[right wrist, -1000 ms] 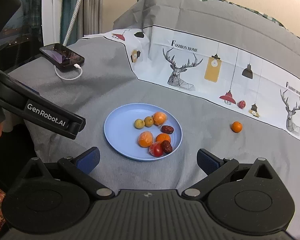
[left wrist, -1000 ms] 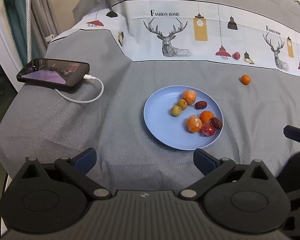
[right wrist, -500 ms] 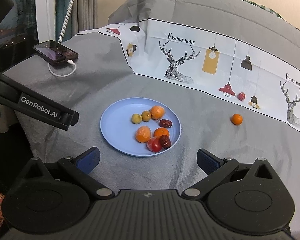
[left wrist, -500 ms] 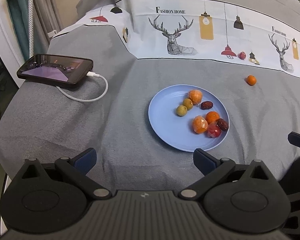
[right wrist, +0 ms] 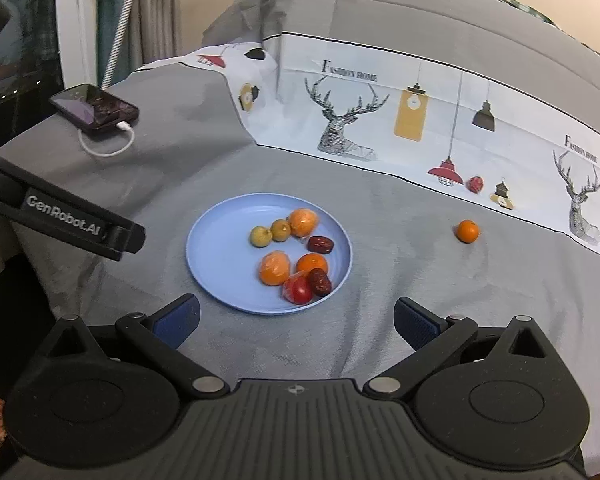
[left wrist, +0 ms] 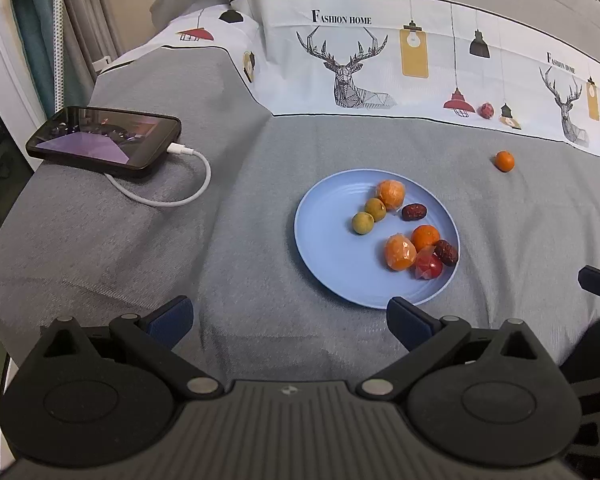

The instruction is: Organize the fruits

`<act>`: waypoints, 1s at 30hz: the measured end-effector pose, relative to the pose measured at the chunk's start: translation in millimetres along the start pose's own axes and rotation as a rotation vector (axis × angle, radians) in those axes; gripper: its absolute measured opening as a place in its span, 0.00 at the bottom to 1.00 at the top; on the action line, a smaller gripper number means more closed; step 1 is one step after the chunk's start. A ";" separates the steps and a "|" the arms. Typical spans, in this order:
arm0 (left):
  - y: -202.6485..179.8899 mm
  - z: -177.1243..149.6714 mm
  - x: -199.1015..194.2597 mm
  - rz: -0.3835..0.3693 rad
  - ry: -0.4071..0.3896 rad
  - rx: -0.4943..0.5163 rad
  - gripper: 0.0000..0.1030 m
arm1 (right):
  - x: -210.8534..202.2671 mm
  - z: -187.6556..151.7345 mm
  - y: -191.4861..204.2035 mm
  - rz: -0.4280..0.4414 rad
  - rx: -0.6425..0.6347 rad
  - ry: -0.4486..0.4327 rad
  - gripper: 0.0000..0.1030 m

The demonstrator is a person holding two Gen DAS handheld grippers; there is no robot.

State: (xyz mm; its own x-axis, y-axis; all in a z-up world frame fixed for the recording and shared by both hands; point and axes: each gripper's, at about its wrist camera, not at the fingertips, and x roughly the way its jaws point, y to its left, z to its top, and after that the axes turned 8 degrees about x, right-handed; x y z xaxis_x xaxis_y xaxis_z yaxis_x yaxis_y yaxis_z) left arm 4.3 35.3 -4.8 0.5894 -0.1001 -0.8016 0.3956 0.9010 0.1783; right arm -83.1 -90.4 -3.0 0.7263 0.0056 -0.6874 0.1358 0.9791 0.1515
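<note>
Both tongs are spread wide and hold nothing: the left tongs (left wrist: 290,318) and right tongs (right wrist: 296,320) hover short of the blue plate (right wrist: 216,256) on the grey bedspread (left wrist: 140,248). The plate already carries eight fruits, bunched toward its 3 o'clock side. Two pieces are left out: a small orange (right wrist: 467,231) at about 2 o'clock from the plate, well apart from it, and a red fruit (right wrist: 476,184) farther off on the printed band. By my reckoning most of the job is done.
</note>
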 end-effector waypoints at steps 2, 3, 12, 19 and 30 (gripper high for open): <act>-1.3 3.0 1.3 0.001 0.000 0.001 1.00 | 3.3 1.4 -5.1 -0.013 0.015 -0.002 0.99; -1.9 4.4 2.0 0.001 0.000 0.002 1.00 | 5.0 1.9 -8.0 -0.021 0.025 -0.003 0.99; -13.7 20.6 16.1 -0.008 0.019 0.020 1.00 | 28.3 5.6 -45.7 -0.120 0.102 -0.021 0.99; -29.7 43.2 36.8 -0.022 0.049 0.037 1.00 | 68.6 11.6 -100.4 -0.237 0.192 -0.034 0.99; -65.4 114.8 95.3 -0.037 0.071 0.066 1.00 | 218.9 48.9 -203.0 -0.326 0.247 -0.071 0.99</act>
State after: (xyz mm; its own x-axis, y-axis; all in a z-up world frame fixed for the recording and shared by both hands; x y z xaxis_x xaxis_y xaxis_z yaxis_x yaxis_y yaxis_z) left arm 115.5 -81.6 -27.4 0.5230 -0.1006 -0.8464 0.4631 0.8672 0.1831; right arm 81.3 -297.9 -149.4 0.6618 -0.3195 -0.6783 0.5181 0.8488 0.1057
